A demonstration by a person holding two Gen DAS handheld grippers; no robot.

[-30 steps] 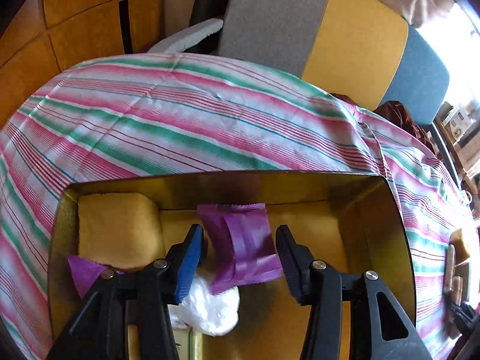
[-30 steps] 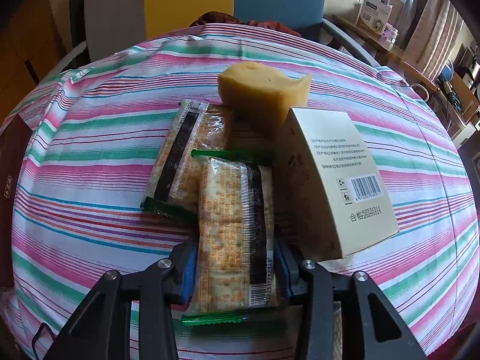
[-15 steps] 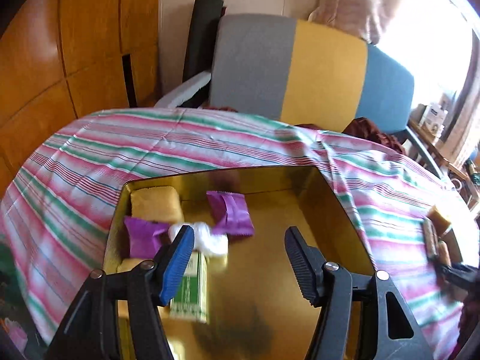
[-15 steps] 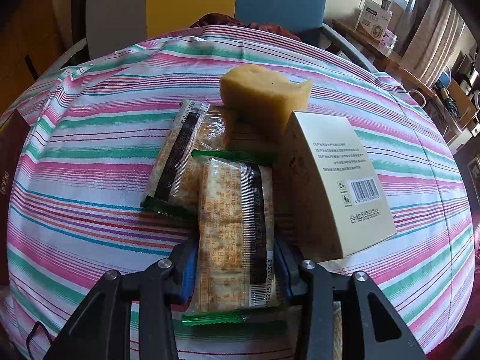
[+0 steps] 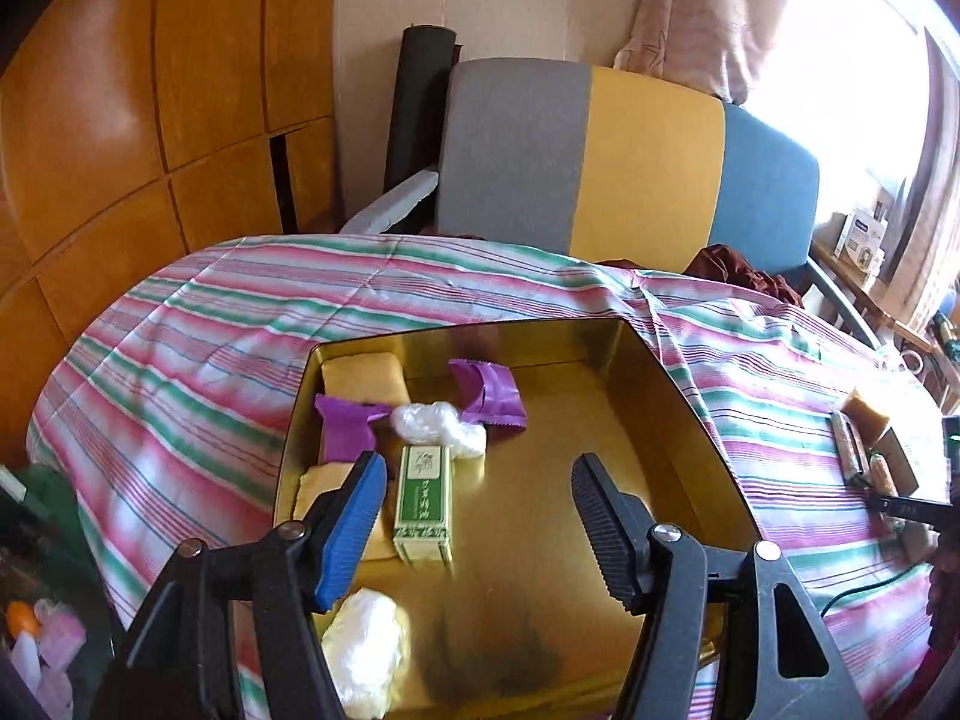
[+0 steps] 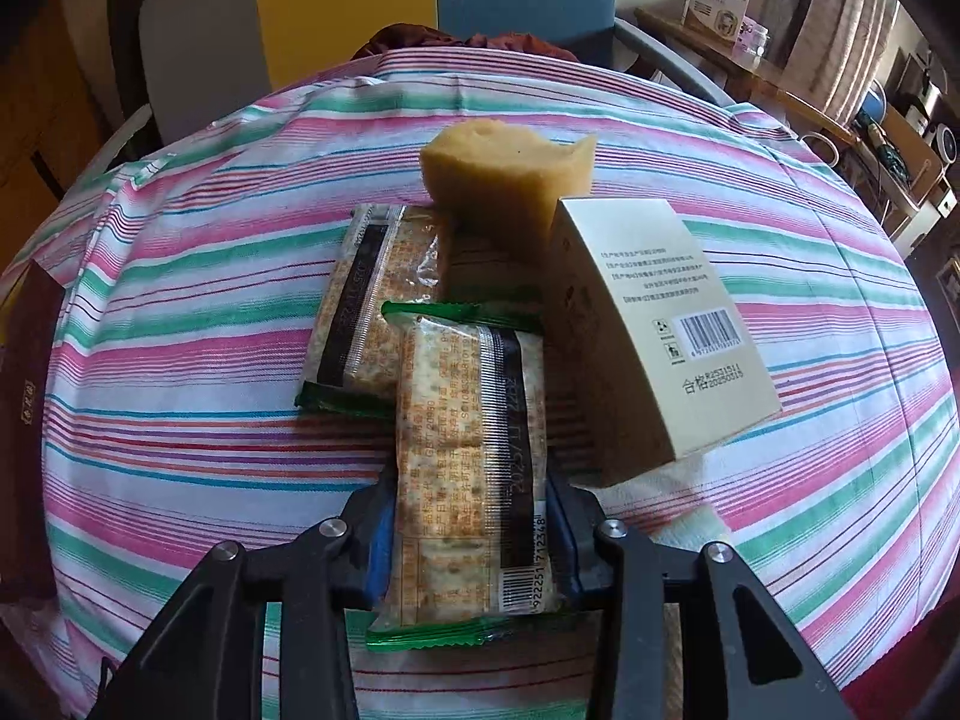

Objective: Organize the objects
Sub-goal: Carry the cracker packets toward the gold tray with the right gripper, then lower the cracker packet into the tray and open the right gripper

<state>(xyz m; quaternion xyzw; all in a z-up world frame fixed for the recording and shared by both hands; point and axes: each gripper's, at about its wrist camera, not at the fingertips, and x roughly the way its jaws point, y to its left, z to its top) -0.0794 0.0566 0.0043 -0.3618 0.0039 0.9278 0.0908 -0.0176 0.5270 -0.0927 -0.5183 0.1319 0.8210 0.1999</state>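
My left gripper (image 5: pixel 474 504) is open and empty, raised above a gold tray (image 5: pixel 654 396). In the tray lie two purple packets (image 5: pixel 489 393), a green and white box (image 5: pixel 423 495), yellow sponges (image 5: pixel 360 378) and white plastic wads (image 5: pixel 438 423). My right gripper (image 6: pixel 471 516) is shut on a cracker packet (image 6: pixel 474 444) with green ends, low over the striped tablecloth (image 6: pixel 180 360). Behind it lie a second cracker packet (image 6: pixel 372 306), a yellow sponge (image 6: pixel 504 180) and a beige box (image 6: pixel 654 324).
A grey, yellow and blue chair back (image 5: pixel 600 162) stands behind the table. Wooden panelling (image 5: pixel 120 120) is on the left. A dark brown box edge (image 6: pixel 24 420) shows at the left of the right wrist view. Shelves with clutter (image 6: pixel 888 138) stand at the right.
My left gripper has lifted up and back from the purple packet, so the whole tray now shows. The right gripper stays shut on the cracker packet, barely moved.
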